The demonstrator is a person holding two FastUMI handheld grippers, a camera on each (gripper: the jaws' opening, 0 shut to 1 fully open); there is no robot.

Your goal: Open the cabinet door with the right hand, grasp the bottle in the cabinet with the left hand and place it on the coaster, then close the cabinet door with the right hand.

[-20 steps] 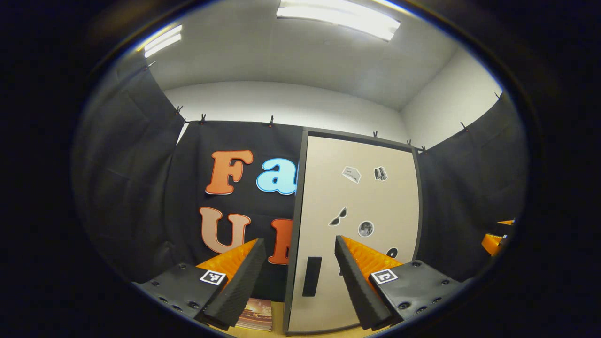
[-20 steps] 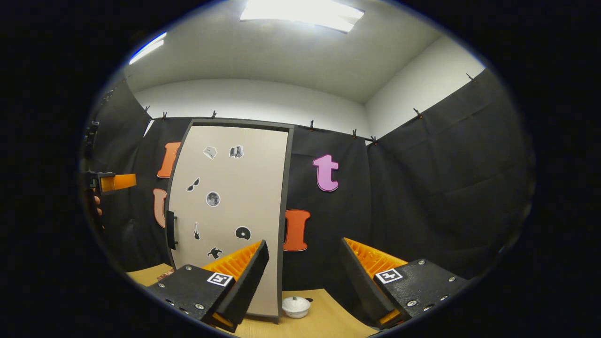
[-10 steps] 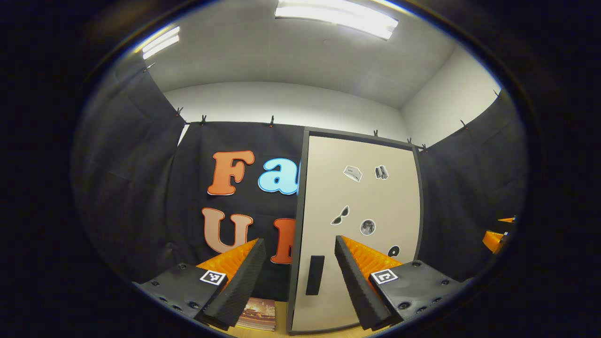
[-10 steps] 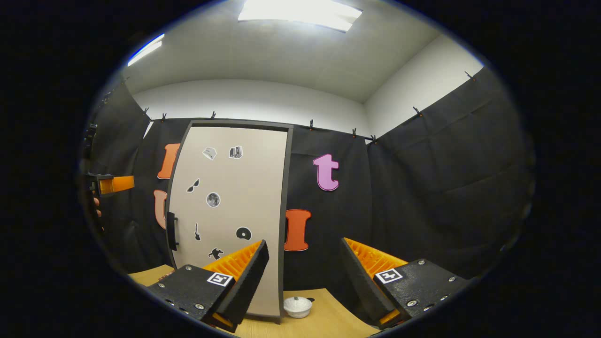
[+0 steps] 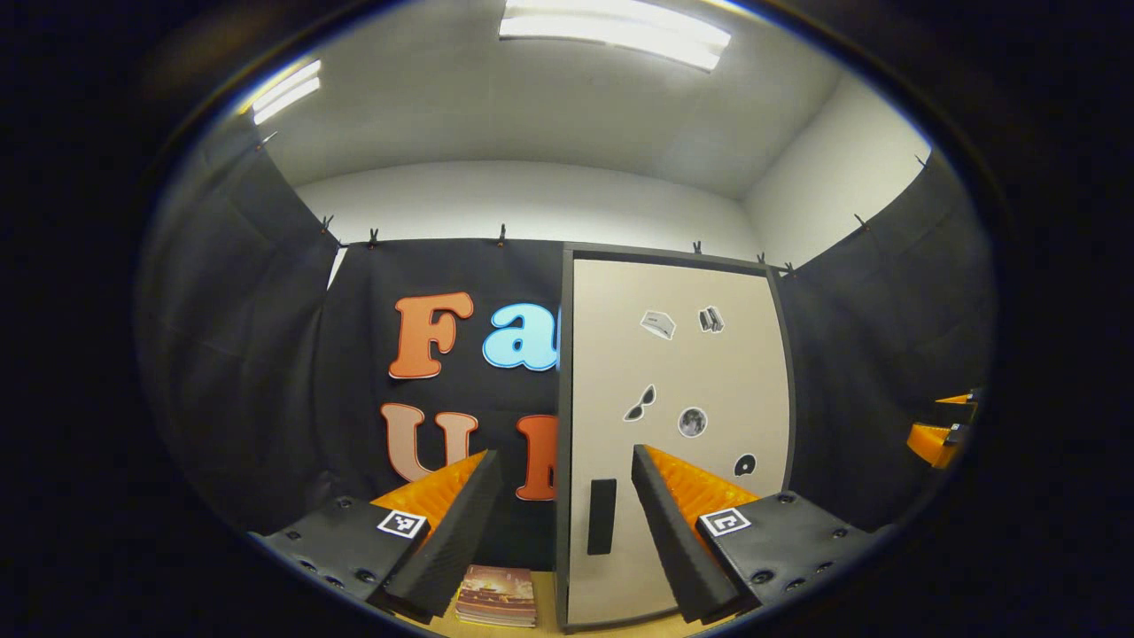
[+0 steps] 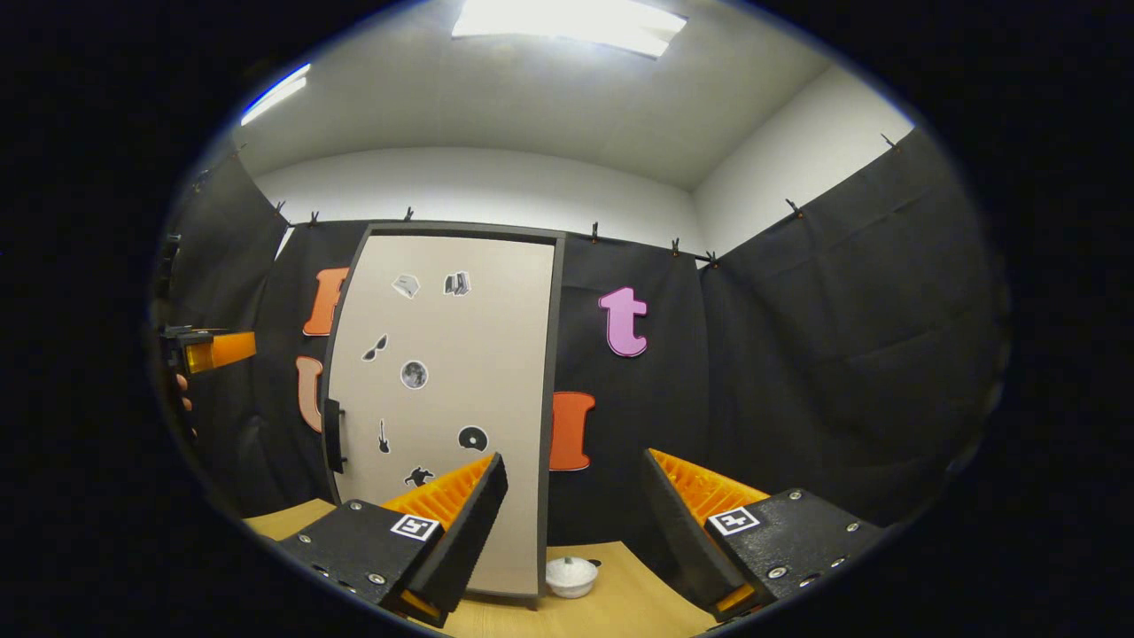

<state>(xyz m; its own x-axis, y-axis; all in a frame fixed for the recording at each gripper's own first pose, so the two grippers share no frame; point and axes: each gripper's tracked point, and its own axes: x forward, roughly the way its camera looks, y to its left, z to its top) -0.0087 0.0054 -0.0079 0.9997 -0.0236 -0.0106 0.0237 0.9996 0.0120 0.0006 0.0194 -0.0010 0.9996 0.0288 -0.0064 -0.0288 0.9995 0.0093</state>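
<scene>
In the left gripper view we hold the left claw (image 5: 563,523) wide apart with nothing between its fingers, facing the cabinet door (image 5: 678,425) — shut, its dark handle (image 5: 601,529) at 6 o'clock between the fingers. A stack of booklets (image 5: 497,595) lies on the worktop (image 5: 542,602) at 7 o'clock, just left of the cabinet.

In the right gripper view our right claw (image 6: 574,518) also stands wide and empty, apart from the door (image 6: 443,399), which sits at 9 o'clock with its handle (image 6: 333,435) on its left edge. A small white lidded dish (image 6: 571,577) rests on the worktop (image 6: 620,602) at 6 o'clock. The left claw (image 6: 213,350) shows at far 9 o'clock. The bottle is hidden; we cannot tell where it stands.
</scene>
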